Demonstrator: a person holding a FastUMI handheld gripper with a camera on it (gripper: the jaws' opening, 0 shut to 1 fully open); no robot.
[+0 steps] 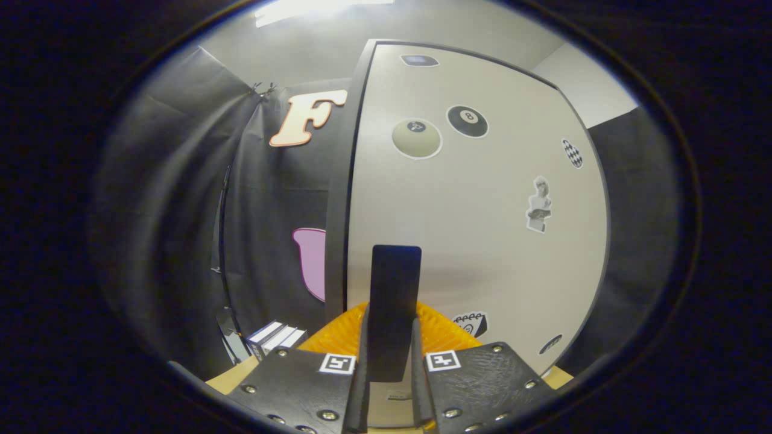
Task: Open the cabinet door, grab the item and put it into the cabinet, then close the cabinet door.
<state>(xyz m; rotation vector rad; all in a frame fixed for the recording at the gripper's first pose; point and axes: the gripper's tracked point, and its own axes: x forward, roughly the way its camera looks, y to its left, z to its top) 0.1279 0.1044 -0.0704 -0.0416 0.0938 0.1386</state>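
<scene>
Black jaws (391, 367) stand close together, clenched on a dark flat handle (394, 301) that rises upright between them. Just behind the handle sits an orange ribbed item (443, 330), partly hidden. Beyond it the pale cabinet door (476, 229), dotted with stickers, stands shut, its dark left edge meeting the frame. Books (275, 337) lie left on the wooden surface (226, 374), with open room beside them.

black, screw-studded, marker-tagged hand-held gripper (391, 352)

1 cabinet door (476, 229), 7 stickers (417, 138), 1 black handle (393, 307).
</scene>
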